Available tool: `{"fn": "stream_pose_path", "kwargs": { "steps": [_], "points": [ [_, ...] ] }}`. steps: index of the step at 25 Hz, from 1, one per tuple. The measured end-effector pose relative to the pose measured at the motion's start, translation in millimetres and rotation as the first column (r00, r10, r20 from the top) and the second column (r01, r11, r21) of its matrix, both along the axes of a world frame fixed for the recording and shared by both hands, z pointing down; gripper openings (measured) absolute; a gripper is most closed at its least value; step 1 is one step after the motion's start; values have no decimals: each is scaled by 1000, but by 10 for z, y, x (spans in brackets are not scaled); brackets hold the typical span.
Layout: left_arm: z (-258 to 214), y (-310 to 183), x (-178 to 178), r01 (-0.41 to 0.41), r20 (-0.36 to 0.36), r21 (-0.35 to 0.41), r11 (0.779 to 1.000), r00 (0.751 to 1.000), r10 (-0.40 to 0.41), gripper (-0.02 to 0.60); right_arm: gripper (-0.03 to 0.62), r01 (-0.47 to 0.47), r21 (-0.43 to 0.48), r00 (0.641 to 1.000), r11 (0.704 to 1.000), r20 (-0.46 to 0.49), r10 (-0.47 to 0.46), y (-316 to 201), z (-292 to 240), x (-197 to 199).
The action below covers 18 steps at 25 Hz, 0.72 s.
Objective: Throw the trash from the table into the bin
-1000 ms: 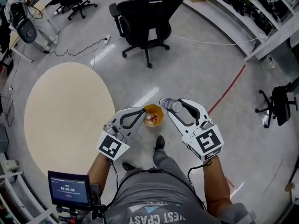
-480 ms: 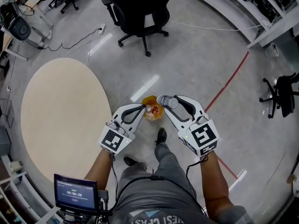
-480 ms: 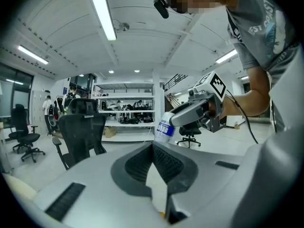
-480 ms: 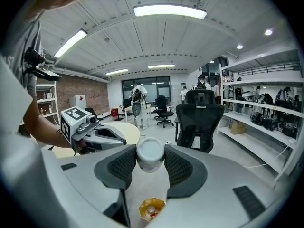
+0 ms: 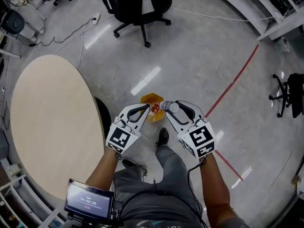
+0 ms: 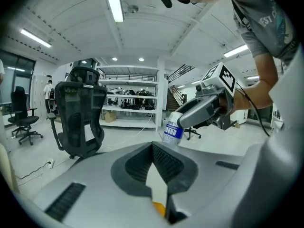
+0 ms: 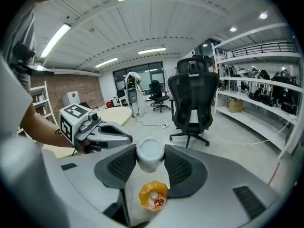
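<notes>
An orange bin (image 5: pixel 150 100) stands on the floor in front of the person's feet, with a small bottle and a red-and-white scrap inside it (image 7: pixel 153 196). My right gripper (image 5: pixel 169 108) is shut on a clear plastic bottle (image 5: pixel 166 106) with a blue-and-white label (image 6: pixel 173 131). The bottle hangs over the bin's right rim, its round end facing the right gripper view (image 7: pixel 150 154). My left gripper (image 5: pixel 148 109) is just left of the bottle, above the bin. Its fingertips (image 6: pixel 152 145) meet with nothing between them.
A round beige table (image 5: pixel 52 122) fills the left side. A black office chair (image 5: pixel 137 4) stands beyond the bin. A red line (image 5: pixel 232 84) crosses the floor at the right. White shelving (image 7: pixel 256 103) lines the far wall. A small screen (image 5: pixel 90 201) hangs at the person's waist.
Both grippers have come down and drawn closer together over the orange bin. The bottle stays in the right gripper and now hangs at the bin's rim.
</notes>
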<state>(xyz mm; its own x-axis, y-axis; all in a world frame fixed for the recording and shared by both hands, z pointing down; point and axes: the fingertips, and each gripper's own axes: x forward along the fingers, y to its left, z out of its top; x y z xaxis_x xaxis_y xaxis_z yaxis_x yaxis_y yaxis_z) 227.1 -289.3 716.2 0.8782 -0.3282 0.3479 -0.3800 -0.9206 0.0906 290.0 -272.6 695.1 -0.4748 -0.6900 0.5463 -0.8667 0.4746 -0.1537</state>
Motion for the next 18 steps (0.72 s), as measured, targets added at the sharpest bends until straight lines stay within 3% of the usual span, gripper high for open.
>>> {"fn": "stream_pose_path", "kwargs": {
  "steps": [9,18],
  "points": [
    [1358,-173,123,44,50,-61,997,998,-41,41,193,15,-111,1000,994,-6,-16,-162,1530,55],
    [2416,-176,130,37,125,-130,991,992,-20,41,193,11,-218,1000,976,-11,-14,-255,2699,-40]
  ]
}}
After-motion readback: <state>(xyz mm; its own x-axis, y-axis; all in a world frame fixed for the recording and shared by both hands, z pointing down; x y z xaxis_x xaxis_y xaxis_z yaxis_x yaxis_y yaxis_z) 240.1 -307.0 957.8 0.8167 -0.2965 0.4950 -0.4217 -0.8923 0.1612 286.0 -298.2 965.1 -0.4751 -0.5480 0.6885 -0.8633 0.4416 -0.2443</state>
